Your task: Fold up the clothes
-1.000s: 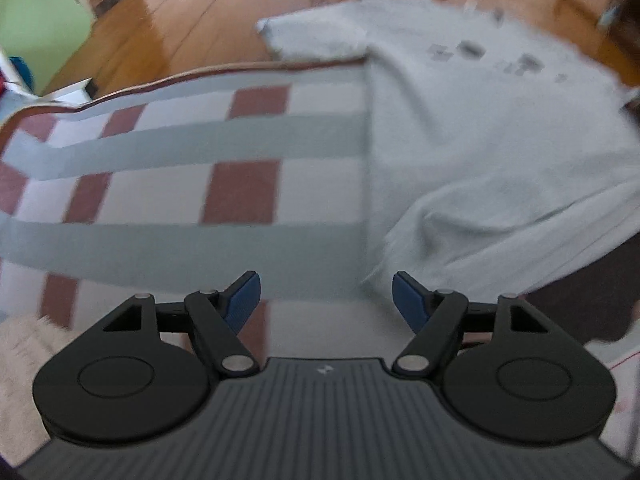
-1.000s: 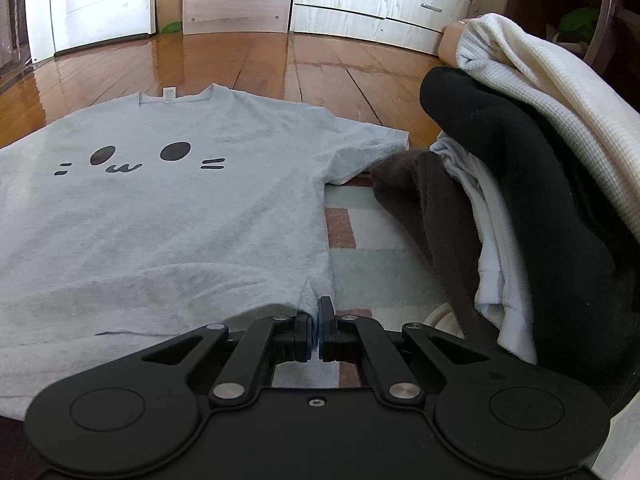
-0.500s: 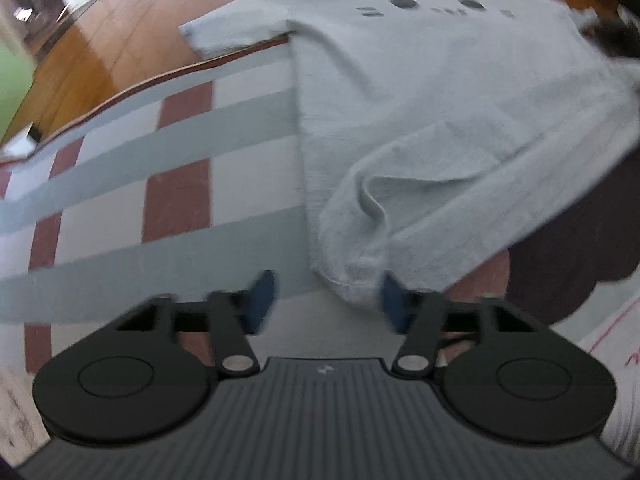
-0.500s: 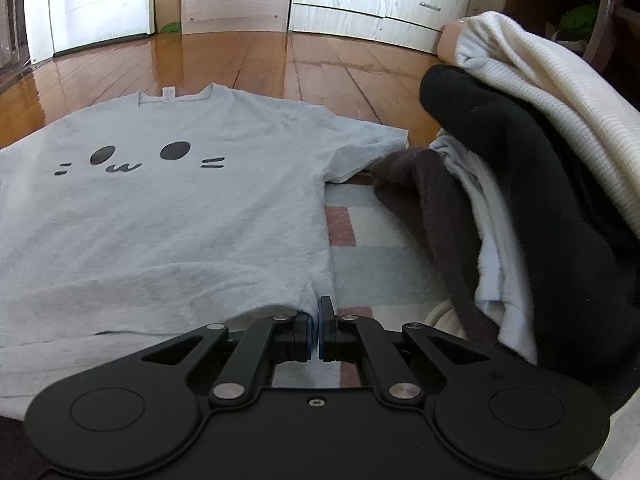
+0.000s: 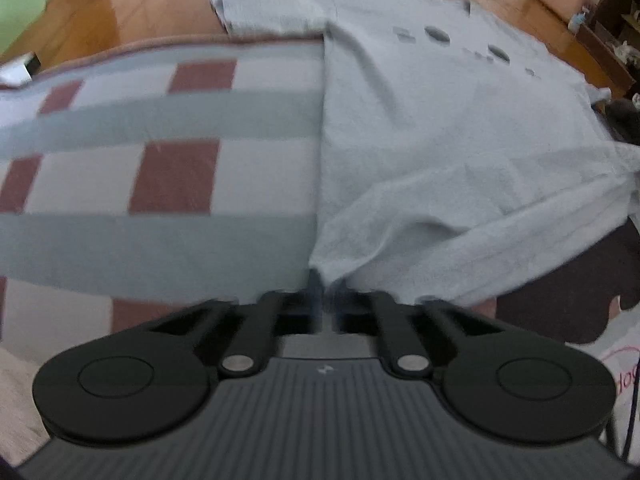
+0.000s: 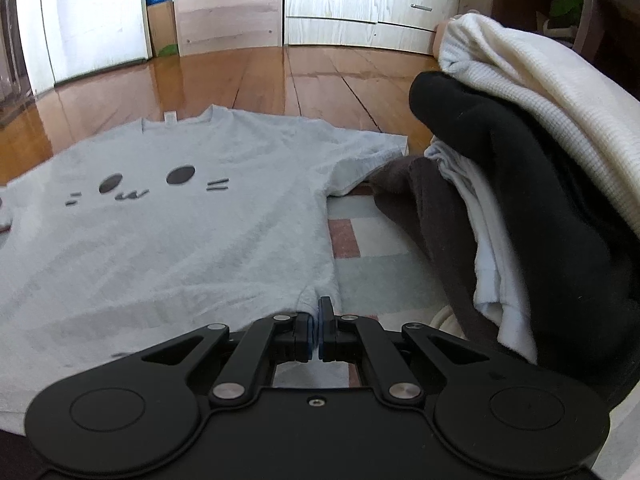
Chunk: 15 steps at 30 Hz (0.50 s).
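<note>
A light grey T-shirt with a dark cat-face print lies spread on a checked rug; it also shows in the right wrist view. My left gripper is shut on the shirt's near left hem corner, and the cloth rises into a fold there. My right gripper is shut on the shirt's near right hem corner. The neck of the shirt points away from me, toward the wooden floor.
The rug has grey stripes and red-brown squares. A pile of clothes, black and cream-white, stands at the right beside the shirt. Dark cloth lies near the hem. Cabinets stand at the back.
My left gripper has moved onto the shirt's hem corner and gone from open to shut on it. My right gripper has stayed shut on its corner.
</note>
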Each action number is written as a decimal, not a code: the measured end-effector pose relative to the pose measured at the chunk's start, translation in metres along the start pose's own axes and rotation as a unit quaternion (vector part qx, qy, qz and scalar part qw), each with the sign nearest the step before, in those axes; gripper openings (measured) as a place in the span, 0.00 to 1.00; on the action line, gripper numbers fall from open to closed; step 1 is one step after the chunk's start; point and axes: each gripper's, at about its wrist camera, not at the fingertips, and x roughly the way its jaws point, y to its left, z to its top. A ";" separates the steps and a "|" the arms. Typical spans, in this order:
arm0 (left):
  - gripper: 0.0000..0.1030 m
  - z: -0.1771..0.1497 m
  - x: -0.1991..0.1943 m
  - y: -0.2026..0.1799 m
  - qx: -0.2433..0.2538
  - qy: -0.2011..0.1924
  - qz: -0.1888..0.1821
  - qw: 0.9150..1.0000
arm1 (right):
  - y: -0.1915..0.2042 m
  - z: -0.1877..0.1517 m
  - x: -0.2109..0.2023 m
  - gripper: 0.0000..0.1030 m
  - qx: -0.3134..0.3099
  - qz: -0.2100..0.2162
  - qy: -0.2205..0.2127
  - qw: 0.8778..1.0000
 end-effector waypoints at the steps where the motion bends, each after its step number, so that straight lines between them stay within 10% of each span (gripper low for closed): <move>1: 0.04 0.005 -0.011 0.001 0.002 -0.023 0.003 1.000 | -0.002 0.002 -0.006 0.01 0.006 0.003 -0.008 1.000; 9: 0.04 0.014 -0.104 0.017 -0.016 -0.137 -0.016 0.990 | -0.053 0.001 -0.111 0.01 0.149 0.046 -0.104 0.982; 15: 0.04 -0.015 -0.143 0.009 0.009 -0.153 -0.030 0.988 | -0.068 -0.046 -0.165 0.01 0.166 0.045 -0.076 0.982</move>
